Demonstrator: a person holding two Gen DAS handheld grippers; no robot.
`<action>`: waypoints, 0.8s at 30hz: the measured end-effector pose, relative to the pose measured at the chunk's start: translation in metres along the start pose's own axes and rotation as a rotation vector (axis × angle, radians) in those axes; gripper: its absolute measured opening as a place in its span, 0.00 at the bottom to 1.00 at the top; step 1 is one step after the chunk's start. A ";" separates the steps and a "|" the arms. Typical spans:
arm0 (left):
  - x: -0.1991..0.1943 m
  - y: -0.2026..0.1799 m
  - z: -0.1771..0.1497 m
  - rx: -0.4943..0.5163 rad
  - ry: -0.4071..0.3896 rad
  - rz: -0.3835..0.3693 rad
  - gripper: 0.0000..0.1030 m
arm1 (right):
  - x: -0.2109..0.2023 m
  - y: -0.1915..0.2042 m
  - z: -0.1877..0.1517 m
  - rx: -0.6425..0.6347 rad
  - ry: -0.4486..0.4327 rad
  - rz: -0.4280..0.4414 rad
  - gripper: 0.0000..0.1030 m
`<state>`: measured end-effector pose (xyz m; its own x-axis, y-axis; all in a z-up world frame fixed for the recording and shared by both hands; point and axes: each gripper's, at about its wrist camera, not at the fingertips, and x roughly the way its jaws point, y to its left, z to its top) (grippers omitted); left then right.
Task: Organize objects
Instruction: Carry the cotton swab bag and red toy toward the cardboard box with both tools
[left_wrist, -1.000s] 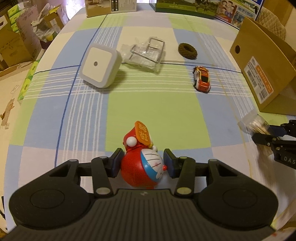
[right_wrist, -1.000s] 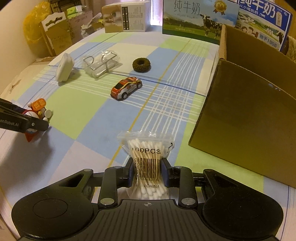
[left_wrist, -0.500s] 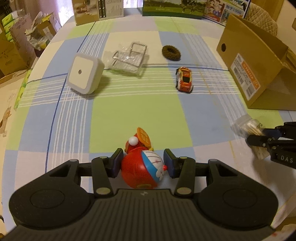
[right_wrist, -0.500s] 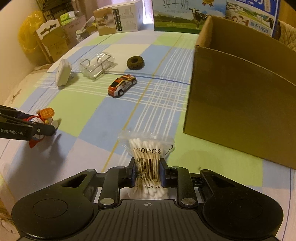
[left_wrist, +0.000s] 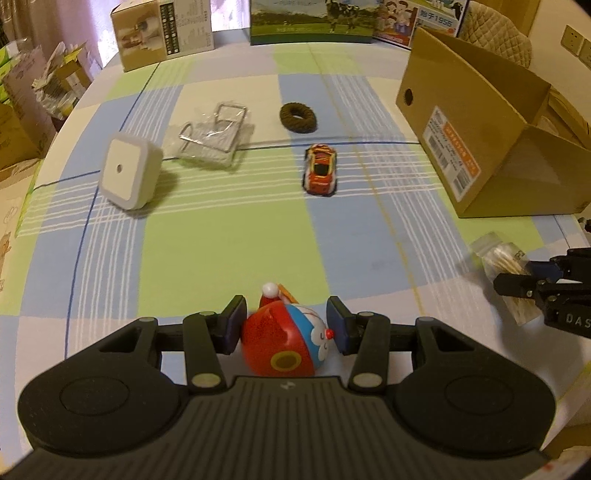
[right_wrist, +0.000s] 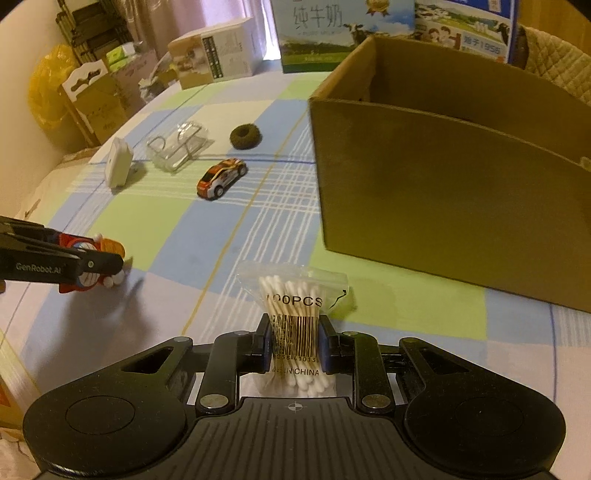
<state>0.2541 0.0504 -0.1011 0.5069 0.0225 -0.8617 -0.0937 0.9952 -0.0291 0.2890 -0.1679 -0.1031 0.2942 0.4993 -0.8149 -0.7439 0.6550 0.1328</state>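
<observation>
On the left side of the table (left_wrist: 221, 243), with its checked cloth of green, blue and cream, a white square night light (left_wrist: 129, 175) stood tipped on its edge, and just beside it lay a clear packet with a wire hook (left_wrist: 214, 138) inside. Nearer me, the left tool (left_wrist: 284, 325) was closed on a round red and blue toy figure (left_wrist: 286, 341), its pads pressed to either side, the toy apparently lifted off the cloth. Further along, a brown hair tie (left_wrist: 298, 118) lay flat, and a small orange toy car (left_wrist: 320, 169) sat below it, well apart from both tools. To the right, the other tool (right_wrist: 293, 343) pinched a bag of cotton swabs (right_wrist: 293, 295) narrowly at its middle, and it seemed to be clear of the table. Beyond it stood the open cardboard box (right_wrist: 443, 192), which I took to be where everything was meant to go; I could not see its floor, so I could not say whether anything was in it yet. By my reckoning the job was at an early stage: two things were in hand but not delivered, and four lay untouched on the cloth. At the far edge stood a milk carton case and a smaller printed box, and past the left edge the room was crowded with stacked cartons and a yellow bag.
</observation>
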 end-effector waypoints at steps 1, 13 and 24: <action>0.000 -0.002 0.000 0.001 -0.001 -0.005 0.41 | -0.002 -0.001 0.000 0.003 -0.004 0.000 0.20; 0.019 -0.003 -0.007 -0.017 0.045 0.005 0.40 | -0.012 -0.018 -0.005 0.030 -0.005 0.007 0.20; 0.002 -0.003 -0.024 -0.039 0.060 0.004 0.52 | -0.011 -0.021 -0.007 0.026 0.010 0.021 0.20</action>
<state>0.2346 0.0452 -0.1151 0.4547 0.0198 -0.8904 -0.1292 0.9906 -0.0439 0.2977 -0.1913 -0.1007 0.2726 0.5070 -0.8177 -0.7336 0.6594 0.1643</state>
